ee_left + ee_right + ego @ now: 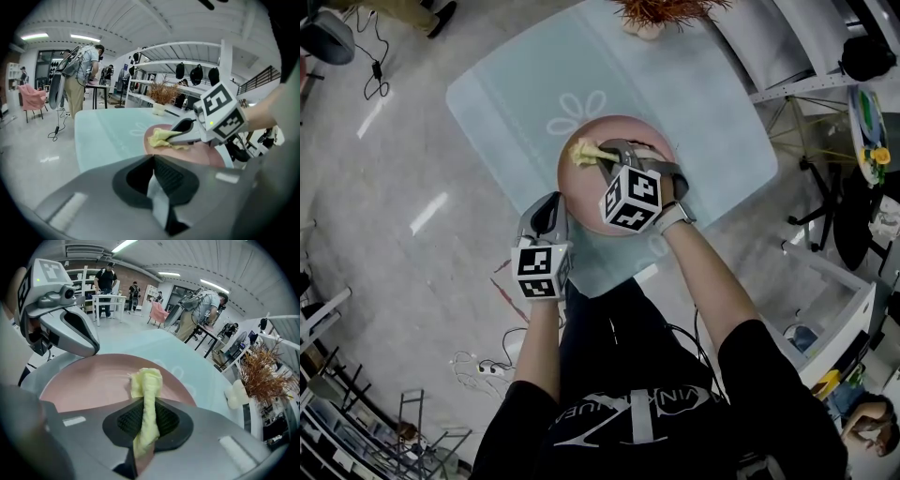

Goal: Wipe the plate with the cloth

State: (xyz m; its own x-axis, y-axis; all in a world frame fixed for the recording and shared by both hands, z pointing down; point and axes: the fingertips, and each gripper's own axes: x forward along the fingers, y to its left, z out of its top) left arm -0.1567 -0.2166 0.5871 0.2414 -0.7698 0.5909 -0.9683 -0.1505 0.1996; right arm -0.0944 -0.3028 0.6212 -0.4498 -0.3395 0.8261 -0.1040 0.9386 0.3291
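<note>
While my right gripper [605,157] clamps the yellow cloth [585,152], bunched into a roll between its jaws, the cloth's free end lies on the pink plate [586,192], toward the plate's far-left part. My left gripper [547,208] sits just beside the plate's near-left rim, its jaws together with nothing I can make out between them. The plate rests on the pale table [516,84]. I judge the wiping to be under way, with cloth touching plate. No dirt or streaks show, so I cannot tell how much of the plate is left to wipe.
</note>
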